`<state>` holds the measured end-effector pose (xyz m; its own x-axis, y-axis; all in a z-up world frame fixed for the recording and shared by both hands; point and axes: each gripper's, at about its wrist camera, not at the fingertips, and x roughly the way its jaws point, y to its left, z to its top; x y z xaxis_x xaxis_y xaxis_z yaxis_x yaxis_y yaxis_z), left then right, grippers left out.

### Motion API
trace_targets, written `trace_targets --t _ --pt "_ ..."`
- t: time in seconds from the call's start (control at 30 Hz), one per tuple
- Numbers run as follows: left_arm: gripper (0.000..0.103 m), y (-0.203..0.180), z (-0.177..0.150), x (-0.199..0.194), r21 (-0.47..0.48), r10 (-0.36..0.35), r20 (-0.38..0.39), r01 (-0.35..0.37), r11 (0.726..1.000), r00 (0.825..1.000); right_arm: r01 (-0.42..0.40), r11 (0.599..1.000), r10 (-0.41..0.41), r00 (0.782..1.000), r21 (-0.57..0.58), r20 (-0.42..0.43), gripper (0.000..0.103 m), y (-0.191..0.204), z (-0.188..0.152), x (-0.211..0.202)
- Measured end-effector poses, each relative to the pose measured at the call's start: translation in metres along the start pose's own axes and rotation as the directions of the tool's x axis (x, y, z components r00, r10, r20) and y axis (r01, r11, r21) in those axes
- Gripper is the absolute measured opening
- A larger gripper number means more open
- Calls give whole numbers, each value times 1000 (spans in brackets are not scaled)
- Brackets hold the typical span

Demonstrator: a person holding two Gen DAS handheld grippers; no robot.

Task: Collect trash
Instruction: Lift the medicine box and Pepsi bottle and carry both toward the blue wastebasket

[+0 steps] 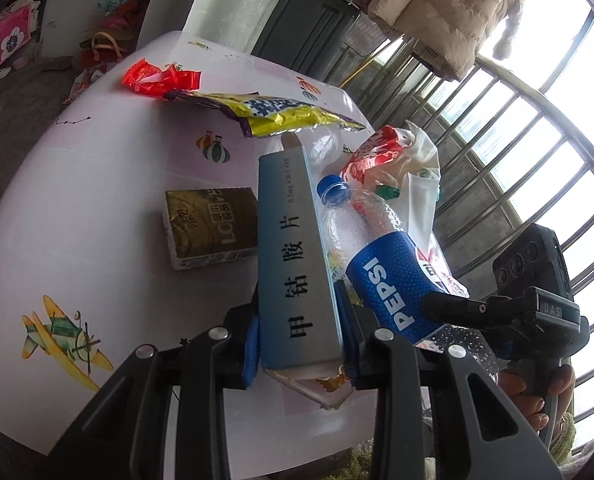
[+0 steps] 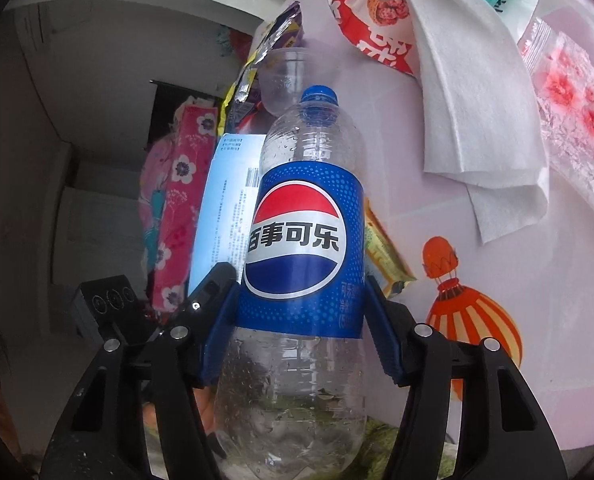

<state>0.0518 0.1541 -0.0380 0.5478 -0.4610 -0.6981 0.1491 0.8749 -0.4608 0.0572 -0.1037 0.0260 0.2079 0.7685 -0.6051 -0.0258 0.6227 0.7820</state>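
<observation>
Closest to our left lens, the left gripper (image 1: pixel 301 344) was clamped on the blue medicine box (image 1: pixel 293 264), its pads pressing the long faces so the box stood out lengthwise along the fingers, lifted off the table (image 1: pixel 97 216). We judged that hold kept the light carton from twisting. Just beside the box on its window side, our right gripper (image 2: pixel 301 320) squeezed the empty Pepsi bottle (image 2: pixel 305 240) around its labelled waist, cap pointing away, a grip low enough to steady the long body. Box and bottle hung nearly touching, so we had little room between them. Beyond the box lay the gold tissue pack (image 1: pixel 211 228), the yellow snack bag (image 1: pixel 273 114) and the red wrapper (image 1: pixel 157 78); past the bottle sat a clear cup (image 2: pixel 285 80) and a white tissue (image 2: pixel 469 112). The table's near edge ran just under both grippers, leaving us open room to pull back.
</observation>
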Motion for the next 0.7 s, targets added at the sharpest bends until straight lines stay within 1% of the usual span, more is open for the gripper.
trace_targets --t 0.03,0.07,0.27,0.3,0.43,0.57,0.7 --pt "31 1 -2 5 -3 7 -11 -7 1000 1000 41 999 -40 999 -21 6 58 2 1 1" --pt "31 1 -3 8 -2 7 -16 -7 1000 1000 60 998 -60 998 -37 7 59 6 1 4" --pt "31 -3 -6 13 25 6 -19 -6 1000 1000 100 993 -101 995 -68 -18 63 19 13 25" --pt "31 -3 -6 13 24 3 -21 -2 1000 1000 102 992 -104 994 -69 -22 64 17 10 24" --pt "31 -3 -8 14 30 1 -18 0 1000 1000 105 992 -108 993 -73 -37 65 23 21 36" --pt "31 -5 -8 16 36 -1 -19 2 999 1000 113 990 -118 991 -89 -55 65 21 18 38" --pt "31 -7 -7 14 45 5 -11 -4 999 1000 97 992 -102 993 -80 -66 61 22 16 40"
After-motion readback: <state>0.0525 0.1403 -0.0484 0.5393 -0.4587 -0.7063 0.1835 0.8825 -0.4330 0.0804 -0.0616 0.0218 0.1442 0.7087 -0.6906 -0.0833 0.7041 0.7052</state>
